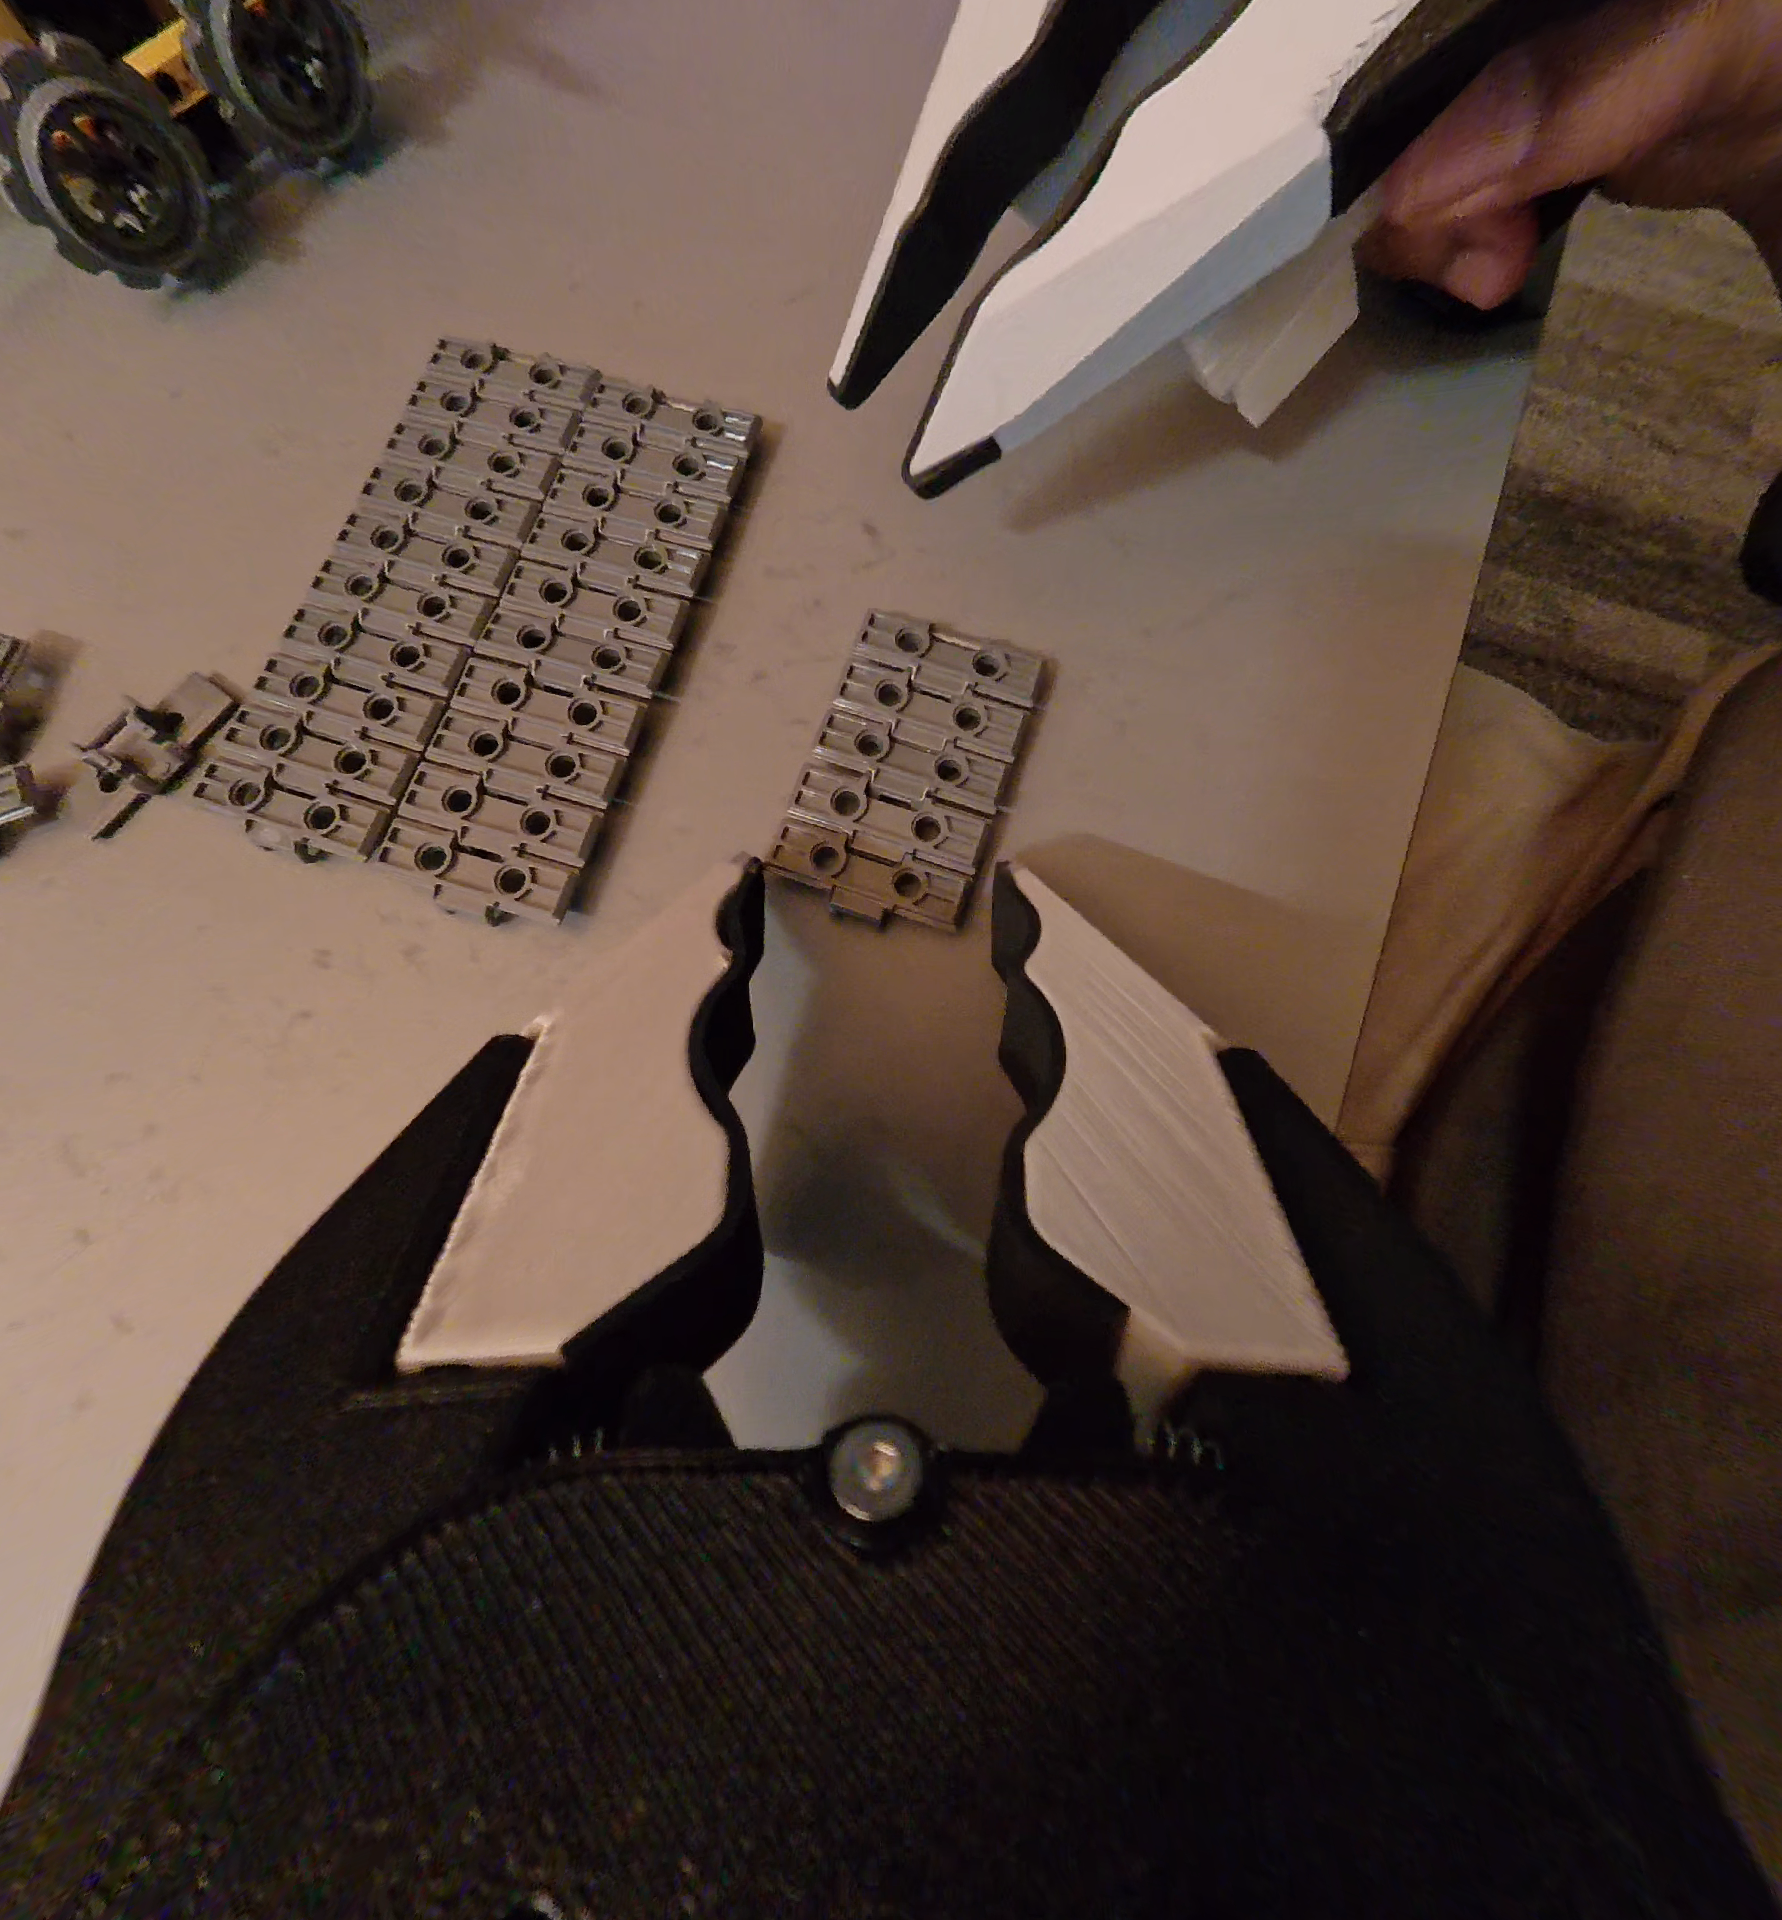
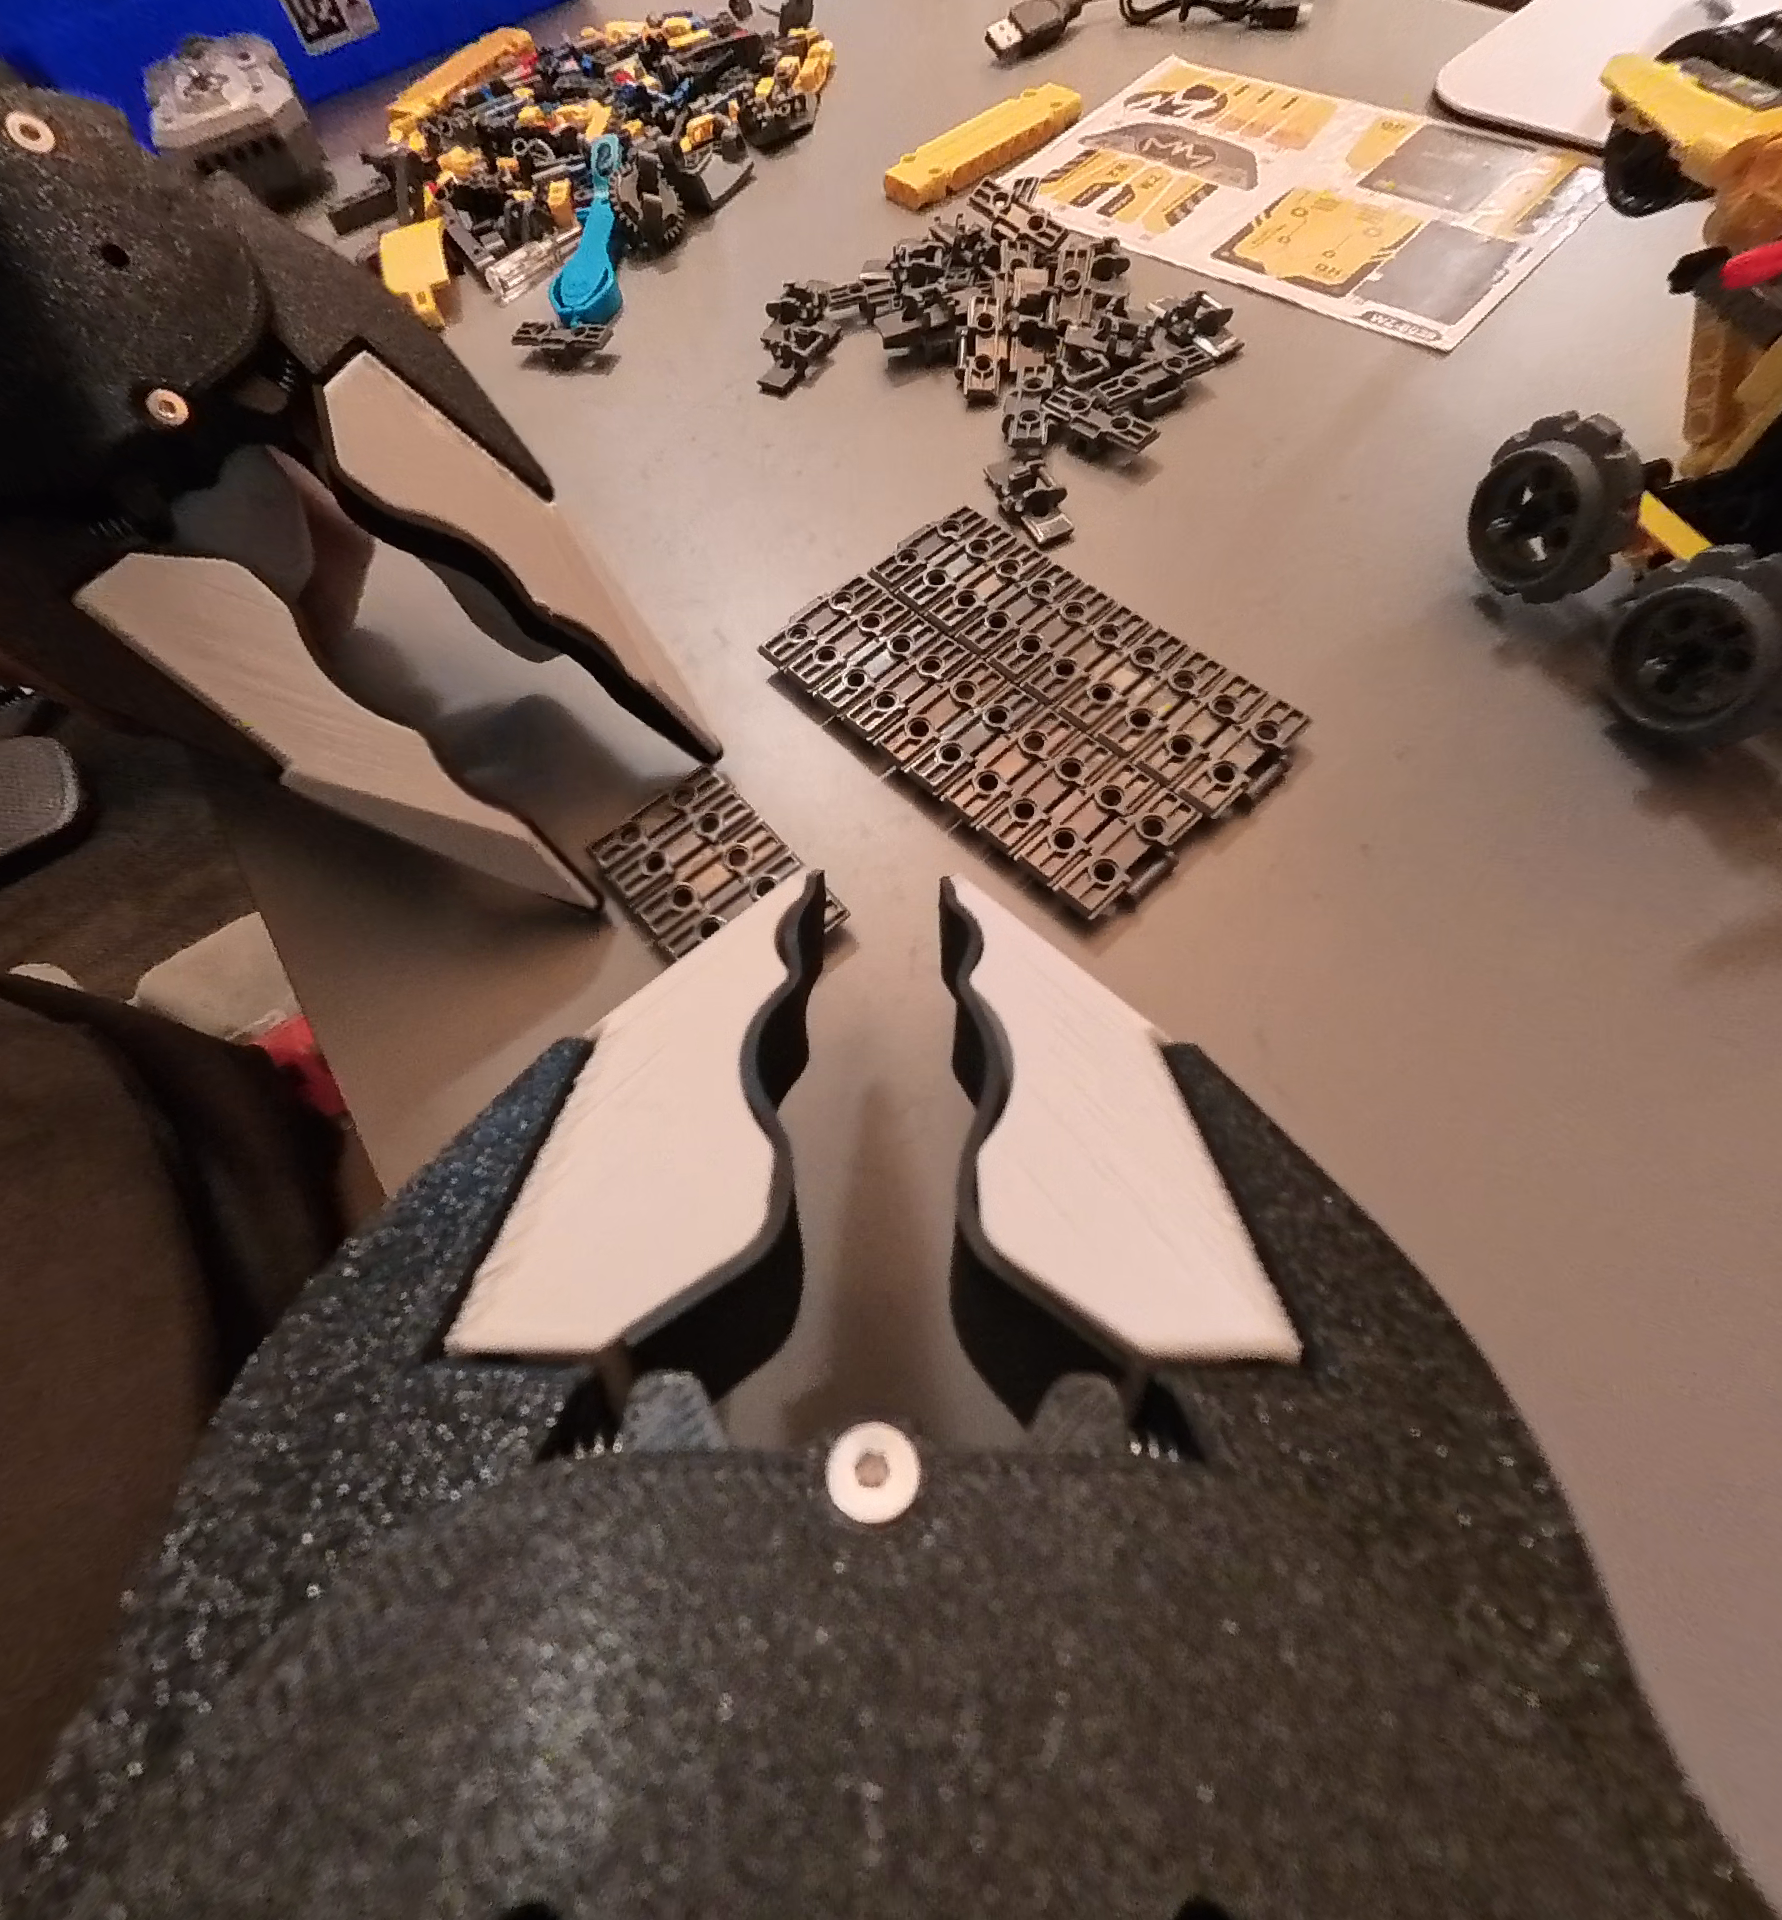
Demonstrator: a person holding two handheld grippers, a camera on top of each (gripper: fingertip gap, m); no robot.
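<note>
Your left gripper [image 1: 876, 883] sits low over the table [image 1: 1230, 644], jaws wide apart, nothing held. The short strip of grey track links [image 1: 908, 764] lies flat right at its fingertips, near end about between them; contact unclear. The wide mat of joined links [image 1: 492, 623] lies just left of the strip, apart from it. Your right gripper [image 2: 882, 899] hovers with a moderate gap, empty, between strip and mat in its own view. Loose link pile [image 2: 1012, 322], sticker sheet [image 2: 1313, 197] and the yellow wheeled model [image 2: 1697, 436] sit farther back.
</note>
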